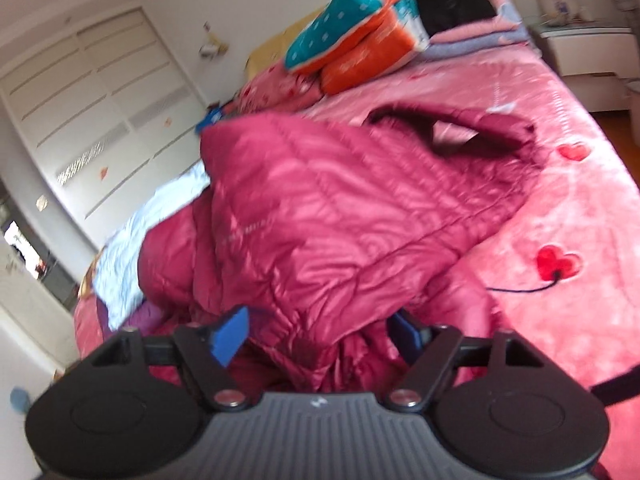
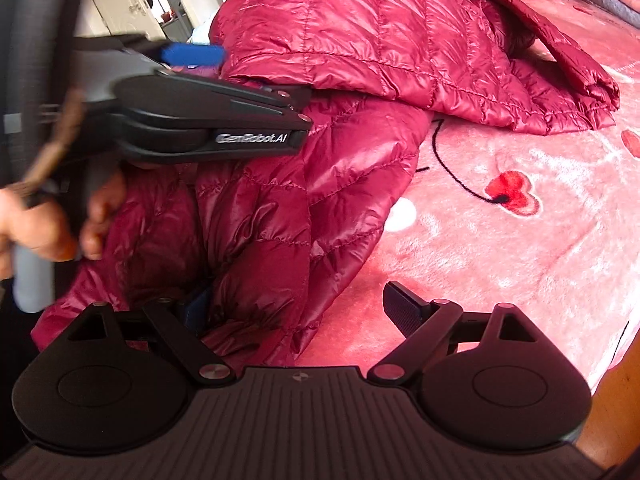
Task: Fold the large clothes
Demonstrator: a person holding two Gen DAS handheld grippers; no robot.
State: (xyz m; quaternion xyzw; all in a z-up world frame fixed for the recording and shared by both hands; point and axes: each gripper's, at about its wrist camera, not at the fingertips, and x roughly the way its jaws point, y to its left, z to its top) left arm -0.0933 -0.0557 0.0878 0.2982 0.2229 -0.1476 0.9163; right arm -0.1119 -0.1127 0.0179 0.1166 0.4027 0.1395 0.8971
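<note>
The red jacket (image 1: 340, 216) is heaped on the bed (image 1: 560, 208). Fabric lies between the part-open left claw (image 1: 320, 332) (grip unconfirmed); the right claw (image 2: 296, 312) gapes, so slippery cloth may be missed.

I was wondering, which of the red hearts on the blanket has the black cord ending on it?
The heart nearest the jacket; the black cord ends on it. The heart at the right edge has no cord on it.

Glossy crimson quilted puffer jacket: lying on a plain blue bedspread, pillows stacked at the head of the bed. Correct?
Not quite. The glossy crimson quilted puffer jacket lies on a fuzzy pink bedspread with red hearts, not plain blue; the left wrist view shows it. The orange and teal pillows are stacked at the head.
</note>
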